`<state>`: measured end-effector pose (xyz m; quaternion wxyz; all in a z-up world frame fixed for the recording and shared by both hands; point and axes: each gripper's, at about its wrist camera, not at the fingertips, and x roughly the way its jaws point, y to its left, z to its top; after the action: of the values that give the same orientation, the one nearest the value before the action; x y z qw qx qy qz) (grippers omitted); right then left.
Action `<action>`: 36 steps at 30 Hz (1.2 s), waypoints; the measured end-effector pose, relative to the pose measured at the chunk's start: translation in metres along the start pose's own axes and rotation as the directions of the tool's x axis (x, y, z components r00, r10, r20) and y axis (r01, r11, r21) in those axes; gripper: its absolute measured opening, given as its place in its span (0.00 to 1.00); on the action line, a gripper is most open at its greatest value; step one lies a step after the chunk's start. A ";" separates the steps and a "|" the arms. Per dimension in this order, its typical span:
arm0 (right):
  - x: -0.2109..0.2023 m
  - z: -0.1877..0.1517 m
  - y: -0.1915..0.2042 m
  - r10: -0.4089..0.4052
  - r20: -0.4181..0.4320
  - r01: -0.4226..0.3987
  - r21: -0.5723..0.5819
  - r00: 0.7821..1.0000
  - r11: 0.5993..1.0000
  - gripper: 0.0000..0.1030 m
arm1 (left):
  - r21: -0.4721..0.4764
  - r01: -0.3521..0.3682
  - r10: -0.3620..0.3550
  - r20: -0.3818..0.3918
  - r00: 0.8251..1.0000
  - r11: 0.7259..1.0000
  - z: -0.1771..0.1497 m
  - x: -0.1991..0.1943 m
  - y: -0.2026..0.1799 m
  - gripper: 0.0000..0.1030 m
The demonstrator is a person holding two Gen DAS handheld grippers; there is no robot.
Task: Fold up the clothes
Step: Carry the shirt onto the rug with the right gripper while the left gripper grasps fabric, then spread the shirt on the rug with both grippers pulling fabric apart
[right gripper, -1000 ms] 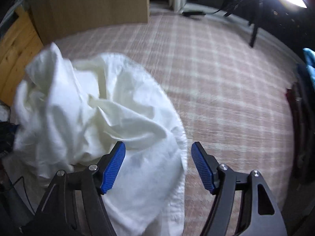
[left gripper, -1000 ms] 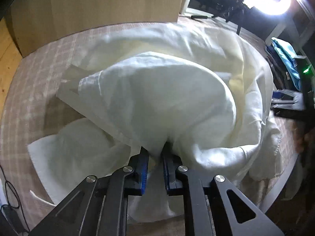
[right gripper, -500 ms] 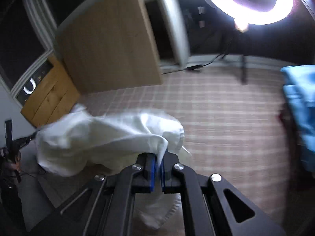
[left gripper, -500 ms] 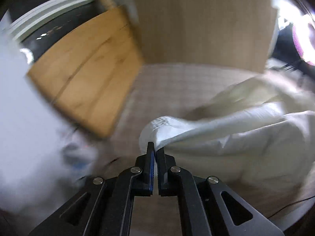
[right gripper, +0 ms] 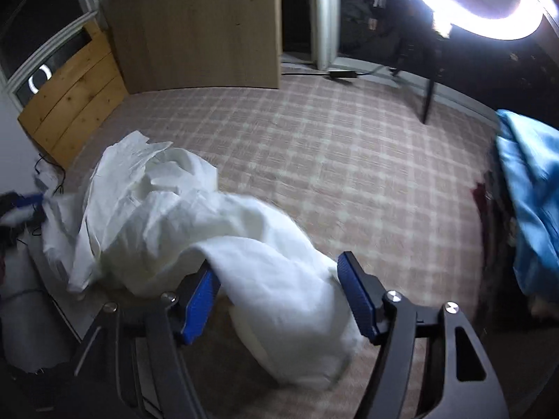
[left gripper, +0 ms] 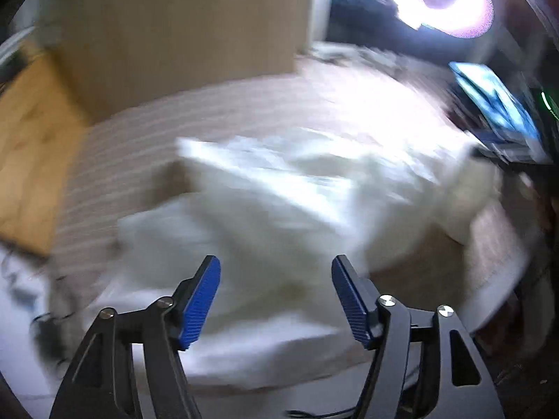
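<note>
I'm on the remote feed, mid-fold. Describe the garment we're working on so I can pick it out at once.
Find the pink plaid bed cover filling the right wrist view. On its near left part lies a crumpled white cloth garment, one fold draped between the open jaws. It is the only white fabric there; the shiny blue fabric sits at the far right edge.

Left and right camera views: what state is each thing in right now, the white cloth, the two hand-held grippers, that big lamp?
Left hand-held gripper: open, holding nothing.
Right hand-held gripper: open, cloth draped between its fingers, not clamped.
White crumpled fabric garment: unfolded, heaped on the checked pink bed cover.
Round ring lamp: switched on.
Blue cloth: lying at the bed's right edge.
</note>
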<state>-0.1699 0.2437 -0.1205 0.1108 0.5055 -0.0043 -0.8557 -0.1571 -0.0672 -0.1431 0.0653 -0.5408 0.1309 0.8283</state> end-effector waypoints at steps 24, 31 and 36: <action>-0.031 0.044 -0.022 0.162 0.168 -0.158 -0.039 0.972 0.987 0.11 | -0.297 -0.044 0.098 0.172 0.980 0.954 -0.007 -0.078 0.158 0.04; -0.033 0.020 -0.083 -0.286 0.026 0.279 0.153 0.958 0.948 0.24 | -0.301 0.016 0.036 0.165 0.986 0.954 0.001 -0.051 0.159 0.06; -0.050 0.027 -0.043 -0.209 0.087 0.206 0.043 0.974 0.978 0.37 | -0.215 0.065 -0.026 0.179 0.984 0.975 0.018 -0.045 0.130 0.06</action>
<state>-0.1778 0.2925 -0.0689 0.0121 0.4653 0.0288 -0.8846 -0.1871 -0.1848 -0.0760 0.0353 -0.4728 0.0200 0.8802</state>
